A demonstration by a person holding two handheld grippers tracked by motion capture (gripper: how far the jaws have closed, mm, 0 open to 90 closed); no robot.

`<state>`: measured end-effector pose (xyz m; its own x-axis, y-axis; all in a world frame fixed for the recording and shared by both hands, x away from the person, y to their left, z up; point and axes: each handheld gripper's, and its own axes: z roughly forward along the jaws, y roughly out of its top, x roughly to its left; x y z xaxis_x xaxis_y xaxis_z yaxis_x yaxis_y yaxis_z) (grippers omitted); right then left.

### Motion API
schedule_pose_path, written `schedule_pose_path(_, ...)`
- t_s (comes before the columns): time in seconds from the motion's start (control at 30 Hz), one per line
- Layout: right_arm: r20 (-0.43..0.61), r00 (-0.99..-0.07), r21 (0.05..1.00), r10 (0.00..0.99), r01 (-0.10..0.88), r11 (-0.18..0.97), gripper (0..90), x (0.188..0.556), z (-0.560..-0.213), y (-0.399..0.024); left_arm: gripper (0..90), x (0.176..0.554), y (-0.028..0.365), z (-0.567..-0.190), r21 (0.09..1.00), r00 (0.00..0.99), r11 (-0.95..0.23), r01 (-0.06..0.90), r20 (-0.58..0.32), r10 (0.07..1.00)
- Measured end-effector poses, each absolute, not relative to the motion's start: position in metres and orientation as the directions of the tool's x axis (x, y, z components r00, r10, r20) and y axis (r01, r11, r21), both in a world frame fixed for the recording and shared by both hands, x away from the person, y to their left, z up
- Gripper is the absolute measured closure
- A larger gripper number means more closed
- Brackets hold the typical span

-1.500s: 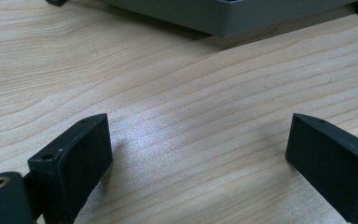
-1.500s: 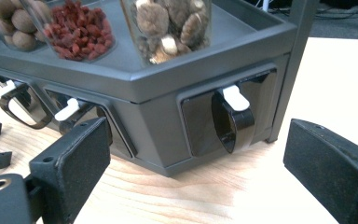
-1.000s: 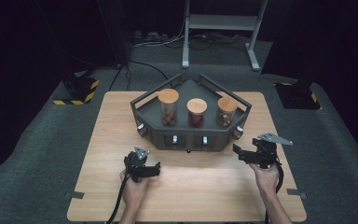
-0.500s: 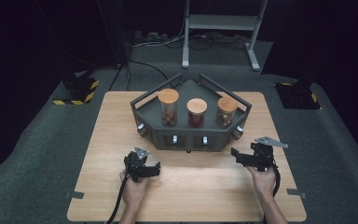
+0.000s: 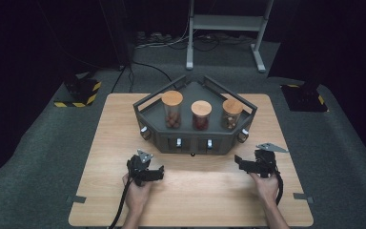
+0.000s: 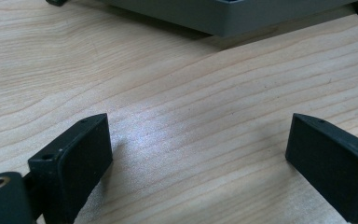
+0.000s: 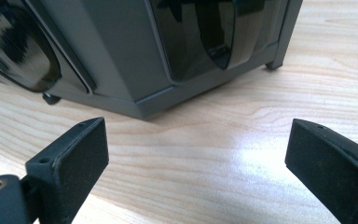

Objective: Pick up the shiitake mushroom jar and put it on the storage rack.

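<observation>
A dark grey angular rack (image 5: pixel 193 141) stands at the back middle of the wooden table (image 5: pixel 119 124). It holds three glass jars with wooden lids: left (image 5: pixel 172 110), middle (image 5: pixel 201 116), right (image 5: pixel 231 115). My left gripper (image 5: pixel 159 173) lies low over the table in front of the rack's left end, jaws open over bare wood (image 6: pixel 198 140); the rack's lower edge (image 6: pixel 223 18) is ahead. My right gripper (image 5: pixel 238 162) hovers by the rack's right front corner (image 7: pixel 121 60), jaws open (image 7: pixel 198 140) with nothing between them.
Small knobs (image 5: pixel 178 142) stick out of the rack's front wall. Bare wood stretches between the two hands and along the table's front. Beyond the table are dark carpet, a yellow-and-black striped block (image 5: pixel 78 93), cables and a metal stand (image 5: pixel 224 24).
The right gripper has sunk toward the table near the rack's right front corner. The left gripper and the jars have stayed put.
</observation>
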<state>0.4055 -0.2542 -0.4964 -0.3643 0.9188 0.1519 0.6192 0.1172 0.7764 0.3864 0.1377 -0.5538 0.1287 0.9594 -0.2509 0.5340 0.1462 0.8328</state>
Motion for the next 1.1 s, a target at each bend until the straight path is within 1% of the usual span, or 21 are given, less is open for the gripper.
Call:
schedule_pose_path(0.5, 0.095, -0.355, 0.723, 0.93, 0.667, 0.18, 5.3, 0.409, -0.522, -0.243, 6.7, 0.386, 0.138, -0.554, 0.833, 0.129, 0.146, 0.534, -0.251, 0.959)
schedule_pose_path(0.9, 0.057, -0.361, 0.697, 0.931, 0.682, 0.221, 4.6, 0.41, -0.537, -0.233, 6.7, 0.386, 0.138, -0.554, 0.833, 0.129, 0.147, 0.534, -0.251, 0.959)
schedule_pose_path(1.1, 0.021, -0.369, 0.709, 0.929, 0.661, 0.247, 4.2, 0.407, -0.541, -0.231, 6.7, 0.386, 0.138, -0.554, 0.833, 0.128, 0.146, 0.534, -0.251, 0.96)
